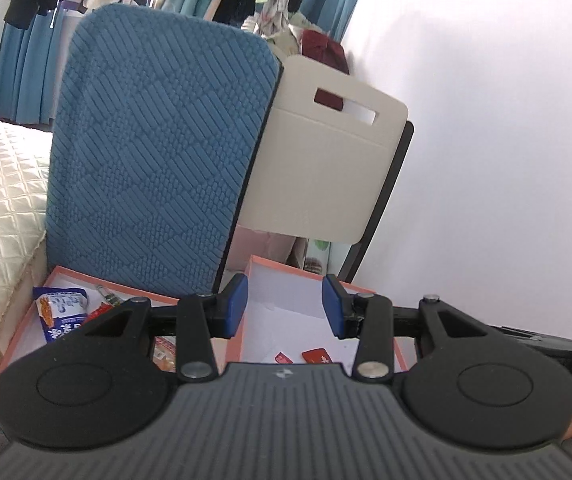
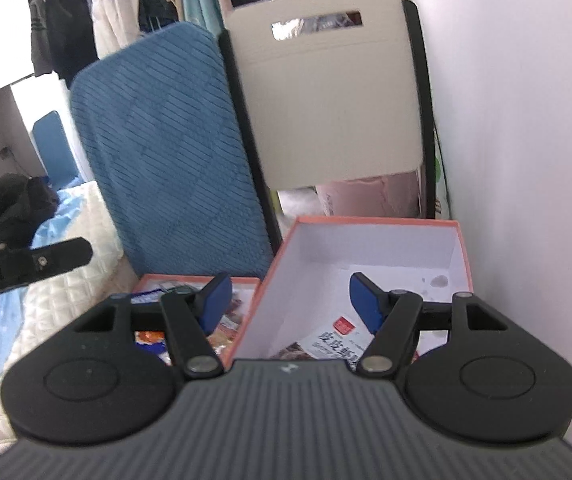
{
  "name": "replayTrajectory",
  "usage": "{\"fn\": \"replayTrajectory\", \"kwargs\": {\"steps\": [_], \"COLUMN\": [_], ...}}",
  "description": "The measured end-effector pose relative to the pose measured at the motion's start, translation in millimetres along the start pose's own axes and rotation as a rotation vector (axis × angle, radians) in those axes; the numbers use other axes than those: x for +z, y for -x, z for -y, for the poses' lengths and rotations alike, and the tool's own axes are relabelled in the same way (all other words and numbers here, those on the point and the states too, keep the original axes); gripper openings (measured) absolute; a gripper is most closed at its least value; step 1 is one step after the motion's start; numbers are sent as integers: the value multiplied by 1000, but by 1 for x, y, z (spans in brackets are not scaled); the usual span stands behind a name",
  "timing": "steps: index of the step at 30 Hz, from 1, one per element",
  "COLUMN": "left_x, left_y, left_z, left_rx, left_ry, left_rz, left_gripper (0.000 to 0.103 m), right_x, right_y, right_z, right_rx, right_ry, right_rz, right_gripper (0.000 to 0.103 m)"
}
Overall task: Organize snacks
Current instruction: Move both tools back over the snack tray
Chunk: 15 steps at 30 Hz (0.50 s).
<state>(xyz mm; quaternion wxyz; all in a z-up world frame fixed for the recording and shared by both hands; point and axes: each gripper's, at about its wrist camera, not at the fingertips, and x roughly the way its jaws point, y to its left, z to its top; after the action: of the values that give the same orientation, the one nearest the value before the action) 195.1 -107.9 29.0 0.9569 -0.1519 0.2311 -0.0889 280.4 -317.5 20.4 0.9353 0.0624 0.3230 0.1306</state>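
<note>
Left wrist view shows, from left to right, a quilted bed (image 1: 2,208), a shallow orange-rimmed tray (image 1: 26,320) with a blue-and-white snack packet (image 1: 62,312) and other wrappers in it, then a deeper orange box (image 1: 286,276) holding two small red packets (image 1: 314,357). The left gripper (image 1: 285,306) hangs above the seam between tray and box, jaws partly apart with nothing between them. A blue cushion (image 1: 158,152) and a cream chair back (image 1: 326,168) stand behind.

Right wrist view shows the same tray (image 2: 202,279) of mixed snacks at left and the box (image 2: 374,222) at right with a white printed packet (image 2: 336,342) inside. The right gripper (image 2: 290,306) is wider apart and also empty, above the box's left wall.

Sorting looks to be between picks. Next, one gripper probably needs to drop onto a tray wrapper and pinch it flat-on.
</note>
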Motion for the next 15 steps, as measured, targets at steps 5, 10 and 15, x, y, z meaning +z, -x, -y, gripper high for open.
{"fn": "replayTrajectory", "kwargs": {"steps": [5,10,15], "left_x": [-10,-24,-35], "left_y": [29,43,49], "left_z": [-22,-50,-77], "left_rx": [15,47,75], "left_ry": [12,37,63], "left_rz": [19,19,4], "left_gripper": [47,47,47], "right_x": [-10,-22,-36], "right_y": [9,15,9], "right_z": [-24,-51,-72], "right_rx": [21,43,67], "right_ry": [14,41,51], "right_rz": [28,37,18], "right_gripper": [67,67,67]}}
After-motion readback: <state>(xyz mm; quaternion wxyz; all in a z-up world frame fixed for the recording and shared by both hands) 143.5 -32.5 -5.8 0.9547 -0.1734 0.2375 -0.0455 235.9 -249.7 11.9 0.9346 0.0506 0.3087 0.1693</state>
